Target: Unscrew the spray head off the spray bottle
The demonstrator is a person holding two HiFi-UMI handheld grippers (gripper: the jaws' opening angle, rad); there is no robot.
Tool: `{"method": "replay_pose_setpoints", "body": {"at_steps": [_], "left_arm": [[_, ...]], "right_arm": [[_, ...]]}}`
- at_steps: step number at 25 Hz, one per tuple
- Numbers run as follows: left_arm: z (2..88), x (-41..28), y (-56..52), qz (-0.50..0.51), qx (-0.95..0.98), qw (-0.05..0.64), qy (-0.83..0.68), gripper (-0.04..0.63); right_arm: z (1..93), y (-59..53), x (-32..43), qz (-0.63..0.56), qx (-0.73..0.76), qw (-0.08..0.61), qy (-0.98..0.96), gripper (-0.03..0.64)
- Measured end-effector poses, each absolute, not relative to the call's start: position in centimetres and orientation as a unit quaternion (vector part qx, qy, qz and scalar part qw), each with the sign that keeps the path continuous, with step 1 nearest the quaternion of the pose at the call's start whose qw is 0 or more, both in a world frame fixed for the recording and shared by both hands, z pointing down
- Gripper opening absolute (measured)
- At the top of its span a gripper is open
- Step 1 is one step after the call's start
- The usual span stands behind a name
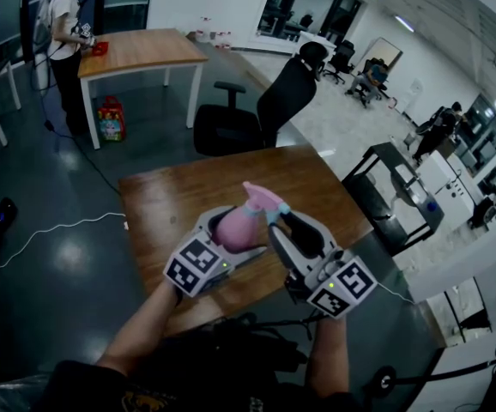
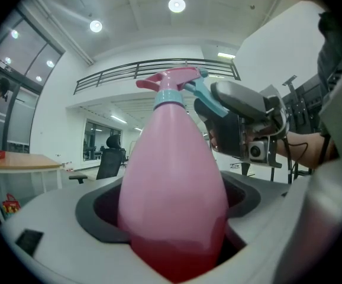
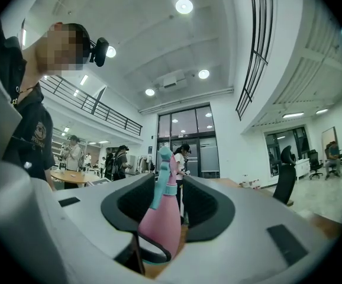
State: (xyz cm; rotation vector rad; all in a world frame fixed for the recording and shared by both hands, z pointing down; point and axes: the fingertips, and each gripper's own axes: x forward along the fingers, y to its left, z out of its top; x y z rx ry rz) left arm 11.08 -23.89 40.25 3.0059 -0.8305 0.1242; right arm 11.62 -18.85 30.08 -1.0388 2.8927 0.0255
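The left gripper (image 2: 174, 206) is clamped on the pink bottle (image 1: 233, 230), held above the table's (image 1: 171, 196) near edge. From 4 o'clock, the right gripper's (image 3: 170, 191) jaws stand apart around the spray head (image 1: 265, 199). The light, smooth plastic probably slips and squashes, so the teal collar looks the firmest hold.

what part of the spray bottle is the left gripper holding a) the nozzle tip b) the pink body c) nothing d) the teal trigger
b: the left gripper clamps the wide pink body of the spray bottle, well below the spray head.
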Motion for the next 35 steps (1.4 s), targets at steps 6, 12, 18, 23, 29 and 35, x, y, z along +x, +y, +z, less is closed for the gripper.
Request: {"method": "replay_pose_setpoints", "body": {"at_steps": [6, 12, 18, 23, 29, 35], "left_arm": [[39.8, 11.2, -23.4, 0.038, 0.965, 0.008, -0.259, 0.446], [40.1, 11.9, -22.8, 0.039, 0.969, 0.004, -0.245, 0.446], [40.3, 12.1, -22.6, 0.044, 0.970, 0.002, -0.239, 0.446], [40.7, 11.9, -23.3, 0.052, 0.964, 0.008, -0.261, 0.446], [40.5, 11.7, -24.0, 0.049, 0.957, 0.005, -0.287, 0.446], [40.5, 11.9, -24.1, 0.054, 0.951, -0.003, -0.305, 0.446]], "right_arm": [[30.5, -19.4, 12.8, 0.001, -0.351, 0.032, 0.936, 0.141], [31.5, -20.3, 14.0, -0.008, -0.364, 0.032, 0.931, 0.141], [31.9, -20.9, 14.9, -0.016, -0.377, 0.040, 0.925, 0.141], [30.9, -20.1, 15.0, -0.007, -0.385, 0.062, 0.921, 0.141], [29.8, -18.5, 12.1, 0.004, -0.358, 0.062, 0.932, 0.141], [31.2, -19.8, 10.5, -0.023, -0.389, 0.040, 0.920, 0.143]]}}
